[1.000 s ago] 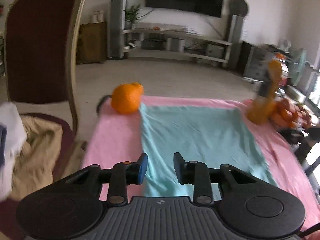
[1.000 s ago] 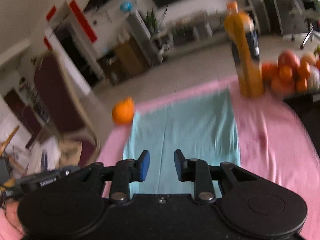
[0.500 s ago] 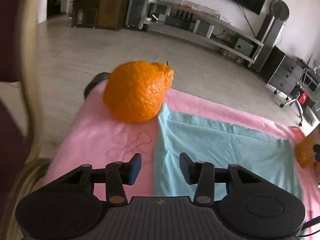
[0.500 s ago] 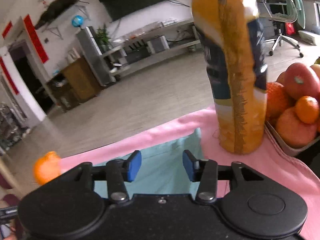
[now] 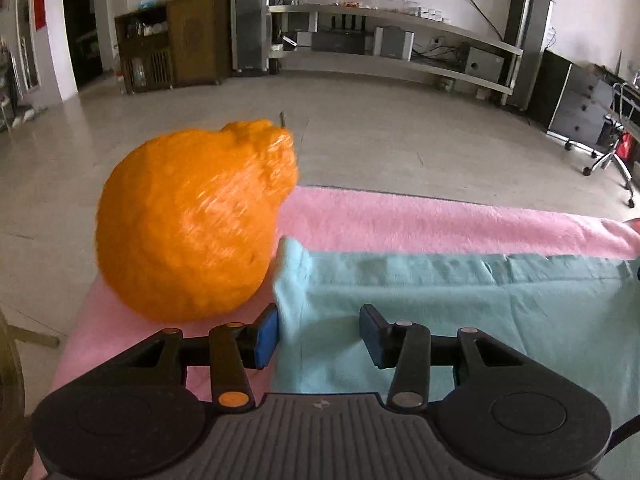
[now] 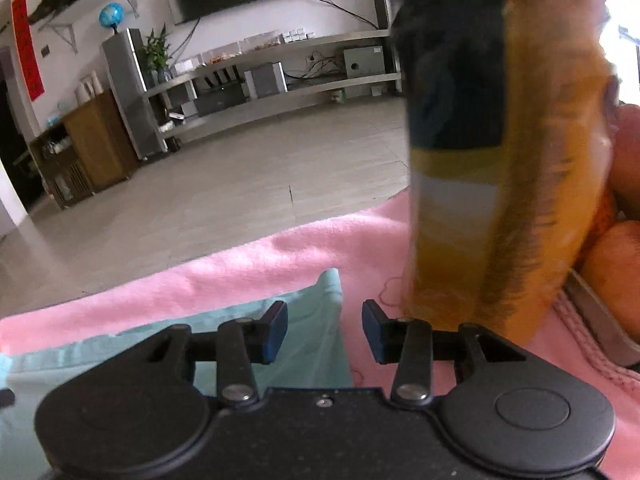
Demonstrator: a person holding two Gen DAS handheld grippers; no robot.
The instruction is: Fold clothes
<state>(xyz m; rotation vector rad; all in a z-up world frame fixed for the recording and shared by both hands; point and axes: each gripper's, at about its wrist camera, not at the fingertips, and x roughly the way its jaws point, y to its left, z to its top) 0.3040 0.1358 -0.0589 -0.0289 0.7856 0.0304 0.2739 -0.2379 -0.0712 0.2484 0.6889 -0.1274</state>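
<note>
A light teal cloth (image 5: 460, 304) lies flat on a pink tablecloth (image 5: 400, 220). My left gripper (image 5: 318, 336) is open, low over the cloth's far left corner, with the cloth's left edge between the jaws. My right gripper (image 6: 325, 332) is open, low over the cloth's far right corner (image 6: 316, 320), with its right edge between the jaws. Neither holds anything.
A large bumpy orange fruit (image 5: 192, 220) sits on the tablecloth, touching the cloth's far left corner. A tall orange juice bottle (image 6: 500, 160) stands just right of the right gripper. A tray of fruit (image 6: 616, 248) is beyond it. The table's far edge (image 6: 240, 252) is close.
Both grippers have moved forward and down to the cloth's far corners, and their jaws have opened wider. The fruit and the bottle now loom close.
</note>
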